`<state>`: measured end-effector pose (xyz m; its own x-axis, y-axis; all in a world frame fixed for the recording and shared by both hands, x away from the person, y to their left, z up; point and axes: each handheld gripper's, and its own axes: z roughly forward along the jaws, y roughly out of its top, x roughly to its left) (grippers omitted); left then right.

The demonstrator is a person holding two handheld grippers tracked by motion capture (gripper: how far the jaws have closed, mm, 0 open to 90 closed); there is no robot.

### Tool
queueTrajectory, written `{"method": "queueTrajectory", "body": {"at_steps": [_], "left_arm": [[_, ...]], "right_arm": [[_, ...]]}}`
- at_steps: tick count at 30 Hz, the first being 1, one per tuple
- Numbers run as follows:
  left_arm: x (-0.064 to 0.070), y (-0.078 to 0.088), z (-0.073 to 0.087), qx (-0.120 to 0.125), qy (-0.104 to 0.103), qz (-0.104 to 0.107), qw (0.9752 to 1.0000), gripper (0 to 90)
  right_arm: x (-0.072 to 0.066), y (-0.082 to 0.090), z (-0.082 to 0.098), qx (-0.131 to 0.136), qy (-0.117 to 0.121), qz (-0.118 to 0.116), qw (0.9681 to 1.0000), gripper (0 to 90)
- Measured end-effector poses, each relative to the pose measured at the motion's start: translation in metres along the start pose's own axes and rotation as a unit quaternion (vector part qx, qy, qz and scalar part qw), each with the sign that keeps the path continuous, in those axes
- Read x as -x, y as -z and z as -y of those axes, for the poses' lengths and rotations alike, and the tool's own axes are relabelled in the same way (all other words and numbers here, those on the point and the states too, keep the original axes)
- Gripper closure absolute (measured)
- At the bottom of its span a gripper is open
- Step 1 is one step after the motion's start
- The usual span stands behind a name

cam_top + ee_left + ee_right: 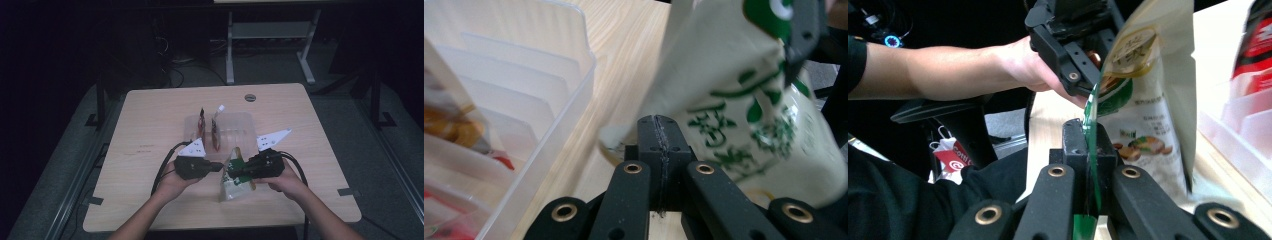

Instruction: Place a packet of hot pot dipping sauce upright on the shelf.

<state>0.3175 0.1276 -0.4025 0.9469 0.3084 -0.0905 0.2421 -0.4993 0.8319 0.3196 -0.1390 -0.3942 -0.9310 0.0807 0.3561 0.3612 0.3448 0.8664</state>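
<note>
A snack pouch (pixel 235 175) is pinched by both closed grippers, left gripper (pixel 218 166) and right gripper (pixel 233 172); the divided bin (pixel 240 125) lies at twelve o'clock.

One camera sits high above my side, looking forward and down over the whole pale wooden surface (pixel 150 125); a camera rides each hand-held gripper, staring along its jaws from very close; both close views share the cream-and-green printed snack pouch (pixel 744 95), also visible from above.
</note>
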Motion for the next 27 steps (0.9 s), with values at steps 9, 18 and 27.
{"method": "queueTrajectory", "body": {"at_steps": [9,18,27], "left_arm": [[0.001,0.017,0.009,-0.009,0.010,-0.008,0.9999,89.8],[-0.001,0.039,0.028,-0.034,0.032,-0.010,0.9988,73.6],[0.001,0.056,0.055,-0.051,0.063,-0.033,0.9962,52.0]], "right_arm": [[0.001,0.013,-0.004,0.017,-0.001,0.007,0.9998,90.0],[0.003,0.028,-0.017,0.027,0.016,0.034,0.9989,90.0],[0.009,0.048,-0.035,0.047,0.025,0.065,0.9965,90.0]]}}
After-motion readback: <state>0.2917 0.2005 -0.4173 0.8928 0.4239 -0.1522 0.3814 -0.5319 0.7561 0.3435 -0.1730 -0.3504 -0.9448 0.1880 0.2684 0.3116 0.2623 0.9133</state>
